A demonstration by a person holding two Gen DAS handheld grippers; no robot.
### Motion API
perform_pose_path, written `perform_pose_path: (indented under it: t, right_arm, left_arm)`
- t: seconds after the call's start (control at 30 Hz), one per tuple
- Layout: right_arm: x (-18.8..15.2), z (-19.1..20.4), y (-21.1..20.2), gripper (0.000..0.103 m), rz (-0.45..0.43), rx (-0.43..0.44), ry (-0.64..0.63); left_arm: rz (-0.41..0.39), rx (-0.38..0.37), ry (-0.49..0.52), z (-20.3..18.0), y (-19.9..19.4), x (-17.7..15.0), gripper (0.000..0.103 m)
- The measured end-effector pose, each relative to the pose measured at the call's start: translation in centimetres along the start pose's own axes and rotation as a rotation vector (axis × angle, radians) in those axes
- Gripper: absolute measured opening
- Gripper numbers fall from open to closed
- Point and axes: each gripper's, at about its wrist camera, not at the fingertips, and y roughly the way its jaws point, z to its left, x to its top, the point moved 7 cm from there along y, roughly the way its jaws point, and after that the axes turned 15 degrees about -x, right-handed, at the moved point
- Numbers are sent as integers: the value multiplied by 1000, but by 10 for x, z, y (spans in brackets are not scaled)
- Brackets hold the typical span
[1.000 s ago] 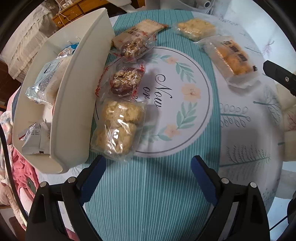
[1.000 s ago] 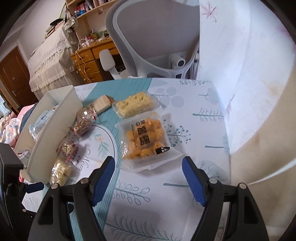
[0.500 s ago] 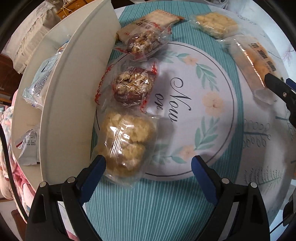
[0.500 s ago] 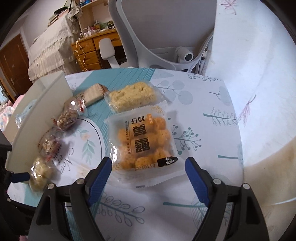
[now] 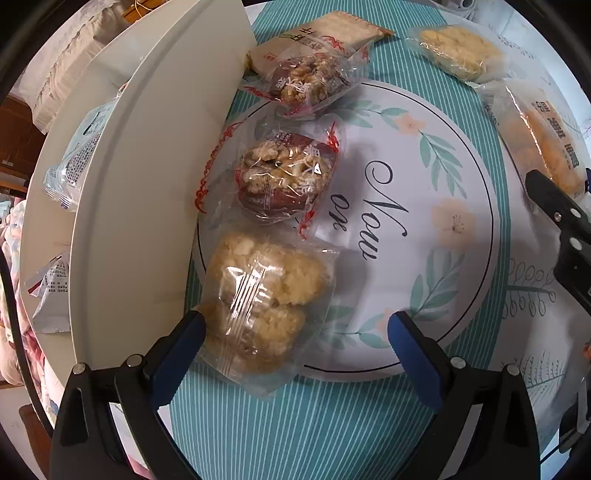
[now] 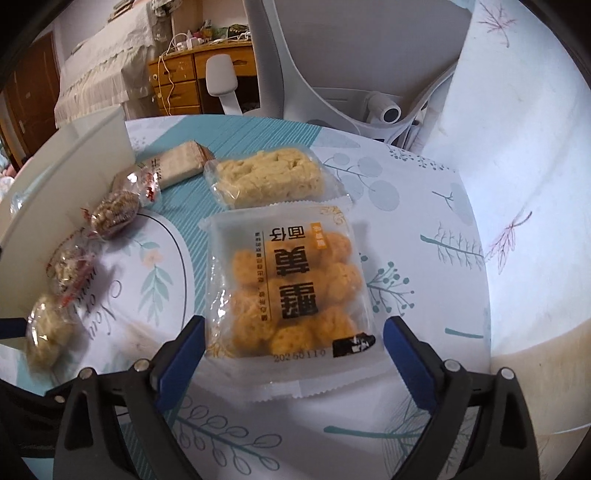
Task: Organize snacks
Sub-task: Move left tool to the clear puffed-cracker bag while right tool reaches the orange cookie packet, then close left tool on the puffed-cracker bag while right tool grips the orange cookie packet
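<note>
My left gripper (image 5: 295, 339) hangs over the table with its jaws opening wide. A clear pack of pale crumbly cakes (image 5: 262, 299) lies between the jaws, nearer the left blue pad, untouched by either. Beyond it lie two walnut-date packs (image 5: 284, 177) (image 5: 306, 81). My right gripper (image 6: 293, 343) also has its jaws opening, astride the near end of an orange puff-ball pack (image 6: 291, 291), whose edges lie close to both pads. The white bin (image 5: 140, 206) stands at the left and holds wrapped snacks (image 5: 77, 158).
A tan biscuit pack (image 5: 325, 33) and a pale yellow crisp-bar pack (image 6: 269, 177) lie at the far side of the round table. A grey office chair (image 6: 354, 62) stands behind it and a white wall on the right. The floral cloth (image 6: 424, 229) covers the table.
Both grippers have come down and closer to the table. The right jaws have spread wider, and the orange pack now lies between them. The crumbly cake pack has come between the left jaws.
</note>
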Motion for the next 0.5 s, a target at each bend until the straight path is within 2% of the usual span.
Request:
perform_pose_path:
  t: [0.07, 0.23, 0.33, 0.4, 0.47, 0.5]
  right_arm:
    - [-1, 1, 1, 96, -2, -9, 0]
    - [-3, 0, 0, 94, 6, -7, 5]
    - [-3, -1, -2, 90, 15, 0, 15]
    - [-4, -1, -4, 89, 25, 6, 10]
    - [-7, 1, -6, 88, 34, 8, 0]
    - [-9, 2, -9, 87, 41, 10, -5]
  left_arm:
    - [-1, -1, 0, 2, 1, 2, 98]
    - [-1, -53, -37, 4, 1, -5, 89]
    - [-13, -33, -40, 9, -2, -6, 73]
    - [-19, -10, -42, 14, -5, -6, 58]
    - [-23, 22, -42, 21, -7, -6, 47]
    - [-22, 13, -43, 22, -7, -7, 47]
